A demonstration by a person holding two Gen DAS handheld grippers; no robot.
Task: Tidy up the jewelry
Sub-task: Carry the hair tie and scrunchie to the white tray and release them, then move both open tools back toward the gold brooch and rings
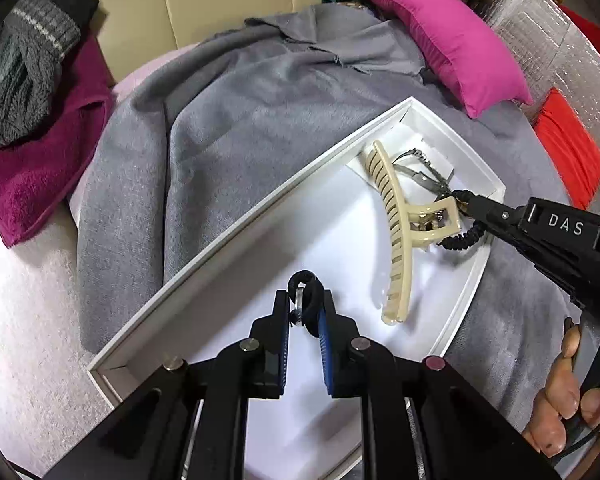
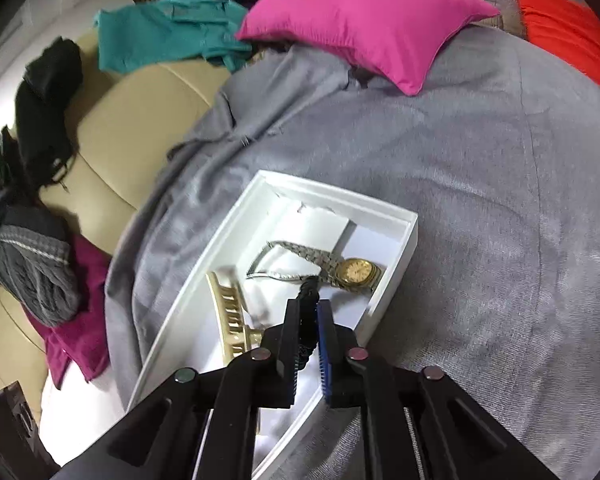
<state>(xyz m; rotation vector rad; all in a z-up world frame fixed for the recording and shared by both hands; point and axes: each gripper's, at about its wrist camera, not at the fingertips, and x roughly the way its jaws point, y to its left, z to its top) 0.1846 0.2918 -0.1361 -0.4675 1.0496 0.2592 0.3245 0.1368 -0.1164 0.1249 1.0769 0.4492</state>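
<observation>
Lowering should be slow and the release gentle, low over the white box (image 1: pixel 236 220) floor. Left gripper (image 1: pixel 305 312) is nearly closed on a black hair tie (image 1: pixel 314 300) above the box; right gripper (image 2: pixel 308 320) pinches one black spiral hair tie (image 2: pixel 309 312) beside the one cream claw clip (image 1: pixel 400 224). One gold-faced watch (image 2: pixel 354 272) lies at the box's far end.
</observation>
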